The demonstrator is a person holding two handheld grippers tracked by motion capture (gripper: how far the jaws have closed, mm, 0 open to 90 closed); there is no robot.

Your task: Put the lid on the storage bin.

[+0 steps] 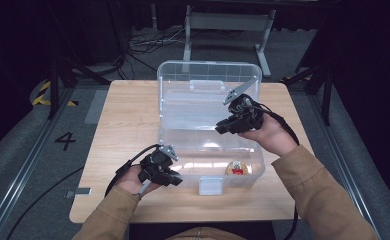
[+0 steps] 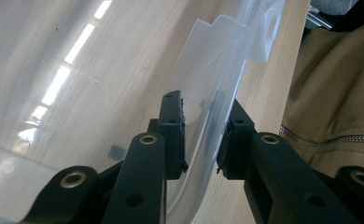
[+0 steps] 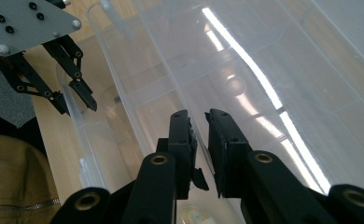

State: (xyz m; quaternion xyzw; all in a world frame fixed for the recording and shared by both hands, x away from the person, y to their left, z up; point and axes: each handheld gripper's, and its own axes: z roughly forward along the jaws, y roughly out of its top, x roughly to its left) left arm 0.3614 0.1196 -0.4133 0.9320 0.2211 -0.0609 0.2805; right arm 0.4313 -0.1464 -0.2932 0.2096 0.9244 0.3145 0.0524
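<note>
Two grippers are at work on the clear plastic box [image 1: 208,145] that sits open on your wooden table [image 1: 123,115], its lid [image 1: 208,80] standing up at the far side. Your left gripper [image 1: 175,178] is at the box's near left corner; in the left gripper view its jaws straddle the box's clear front wall [image 2: 213,116], one jaw inside and one outside, with a little gap on each side, so they are set apart around the wall rather than pressed tight on it. Your right gripper [image 1: 222,128] reaches over the box from the right, near the hinge line; in the right gripper view its jaws stand close together with only a narrow slit between them, and a clear plastic edge [image 3: 124,93] runs down toward that slit, but you cannot tell from here whether they actually pinch it. That same view shows your left gripper [image 3: 80,100] at the box's wall. Inside the box, near the front right, lies a small round object [image 1: 237,169] with gold and red on it, and a white latch [image 1: 210,186] sits on the front wall.
</note>
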